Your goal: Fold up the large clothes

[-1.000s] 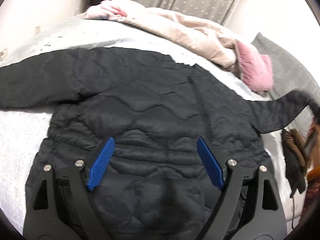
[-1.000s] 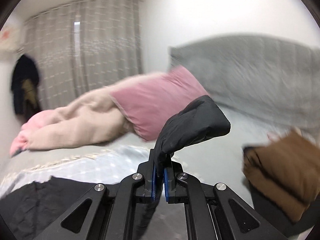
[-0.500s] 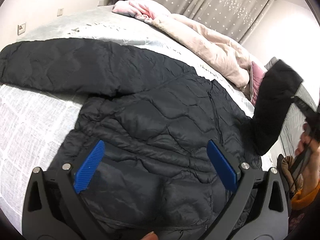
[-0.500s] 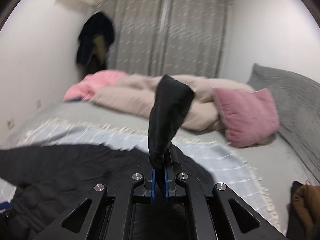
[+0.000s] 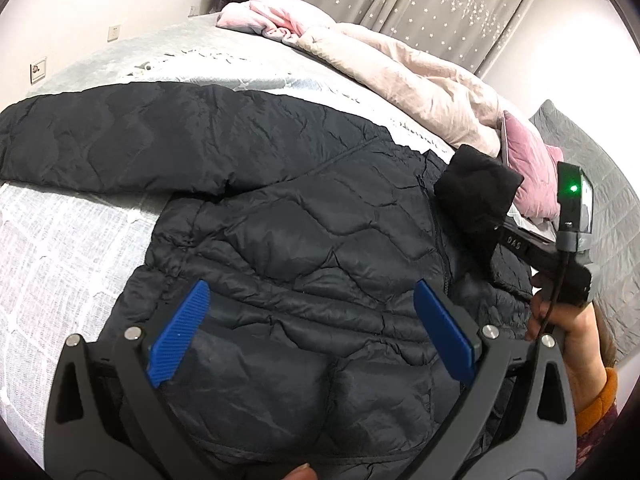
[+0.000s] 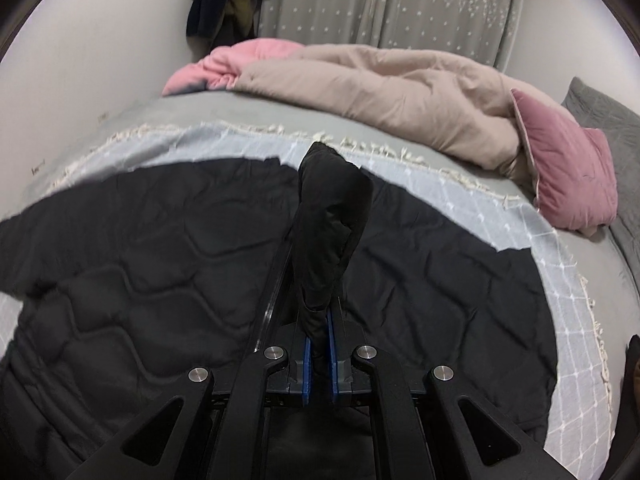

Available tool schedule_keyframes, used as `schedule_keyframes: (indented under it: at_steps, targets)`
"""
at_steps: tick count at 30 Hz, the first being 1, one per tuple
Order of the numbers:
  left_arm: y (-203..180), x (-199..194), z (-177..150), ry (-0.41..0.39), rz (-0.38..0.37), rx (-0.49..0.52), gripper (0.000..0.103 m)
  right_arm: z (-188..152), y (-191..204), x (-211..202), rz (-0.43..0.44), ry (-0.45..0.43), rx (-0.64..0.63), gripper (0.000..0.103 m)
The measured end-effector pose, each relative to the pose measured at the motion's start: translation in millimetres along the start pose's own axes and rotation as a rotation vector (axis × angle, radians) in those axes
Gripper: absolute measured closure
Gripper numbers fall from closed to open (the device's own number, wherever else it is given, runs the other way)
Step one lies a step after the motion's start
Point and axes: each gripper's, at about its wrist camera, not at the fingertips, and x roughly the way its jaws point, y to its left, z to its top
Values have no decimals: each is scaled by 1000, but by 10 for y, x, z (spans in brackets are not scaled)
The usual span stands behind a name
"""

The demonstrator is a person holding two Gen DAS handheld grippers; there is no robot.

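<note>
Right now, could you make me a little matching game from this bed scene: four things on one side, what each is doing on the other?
Things:
1. left hand-held gripper
2. right hand-held gripper
3. jacket's other sleeve
4. pink pillow

States:
A. lies stretched out flat on the bed
B. leans on the beige duvet
C. open, nothing between its blue pads
D. shut on the jacket's cuff

Pairs: 1-C, 2-D, 3-A, 4-B
</note>
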Motion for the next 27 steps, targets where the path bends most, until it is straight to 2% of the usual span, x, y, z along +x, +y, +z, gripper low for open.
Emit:
schedule_keyframes:
  at_steps: [11,12,13,14,15,16,17,19,21,25,27]
  targets:
    - [-75,39,-42,22,16,41,2,-126,-1,92,54,60,-5,94]
    - [-85,32,-40,27,13,46,2,-130,-6,81,94,66,-2,91]
    - [-95,26,-37,34,6,49,2,-140,-25,60,163,76,4,83]
    - [-112,14,-29,41,-7,56,2,-157,-53,22,248,94,11,69]
    - [-142,8,-19,47,-16,65,2,-172,-86,-18,294,104,19,61]
    - [-193,2,4,58,-21,89,2,-192,-141,-85,329,104,26,48]
    - [-257,4,25,67,-18,120,2,-217,-223,-182,351,91,29,44]
    - [-426,14,78,85,-9,180,2,-260,-397,-340,367,66,41,42]
    - [-601,64,138,112,-52,207,2,-312,-664,-465,387,39,93,39]
    - [-1044,319,274,157,-112,264,2,-452,-1197,-559,387,-2,256,38]
    - [-1219,597,359,183,-130,276,2,-597,-1466,-537,384,-21,348,38]
